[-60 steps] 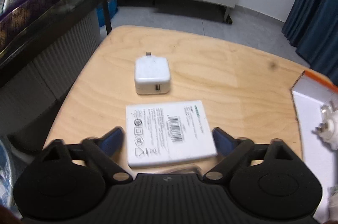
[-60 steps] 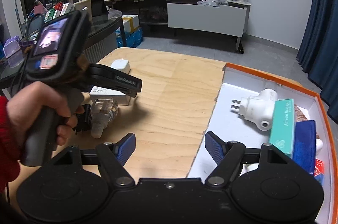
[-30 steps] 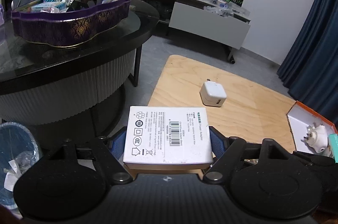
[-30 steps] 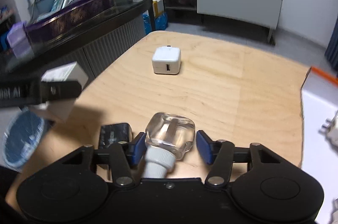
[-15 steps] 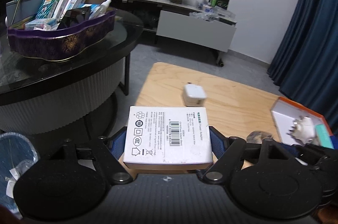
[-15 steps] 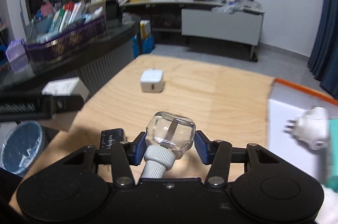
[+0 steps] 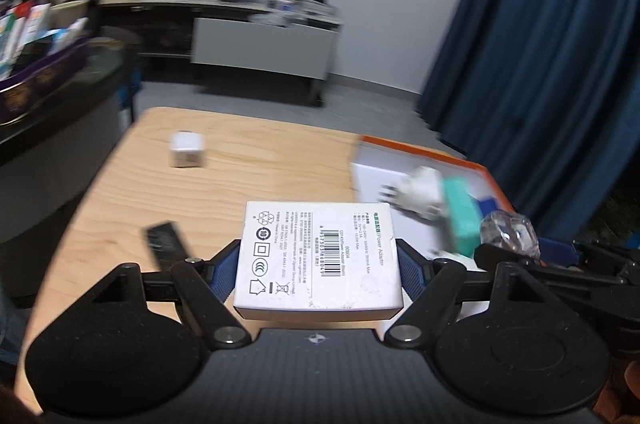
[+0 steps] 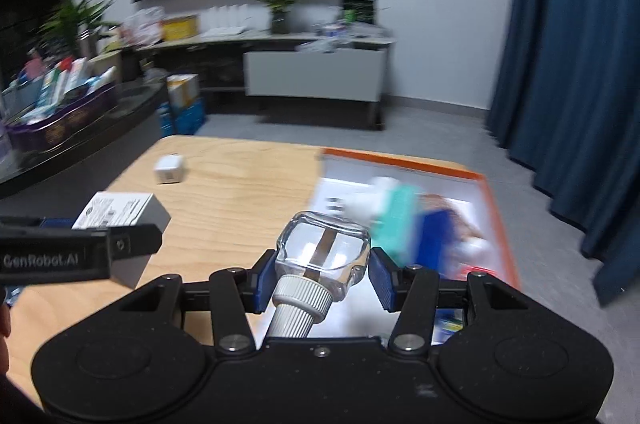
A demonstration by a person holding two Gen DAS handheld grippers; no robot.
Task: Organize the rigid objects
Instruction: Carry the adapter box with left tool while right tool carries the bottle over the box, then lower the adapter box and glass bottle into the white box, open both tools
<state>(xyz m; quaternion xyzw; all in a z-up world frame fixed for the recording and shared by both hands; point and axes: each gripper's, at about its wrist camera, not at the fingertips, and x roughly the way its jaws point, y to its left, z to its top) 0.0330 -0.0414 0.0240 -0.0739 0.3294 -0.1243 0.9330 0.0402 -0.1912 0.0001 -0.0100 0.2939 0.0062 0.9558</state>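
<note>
My left gripper (image 7: 318, 264) is shut on a flat white box (image 7: 318, 256) with a barcode label, held above the wooden table (image 7: 260, 176). In the right wrist view, my right gripper (image 8: 322, 272) is shut on a clear glass bottle (image 8: 324, 248) whose white ribbed cap points back toward the camera. It hangs over the near edge of the orange-rimmed box (image 8: 400, 160), which holds a white plug adapter (image 7: 416, 192), a teal carton (image 7: 460, 216) and a blue item. The white box (image 8: 120, 210) shows to the left of the bottle.
A white charger cube (image 7: 187, 154) lies at the table's far left. A small black object (image 7: 166, 244) lies near the front left. A dark round table with a purple tray (image 8: 60, 128) stands to the left, and blue curtains (image 8: 580, 84) hang on the right.
Both grippers closed on their things, the left on the white box and the right on the bottle, and lifted them off the table. Both have since swung right toward the orange-rimmed box.
</note>
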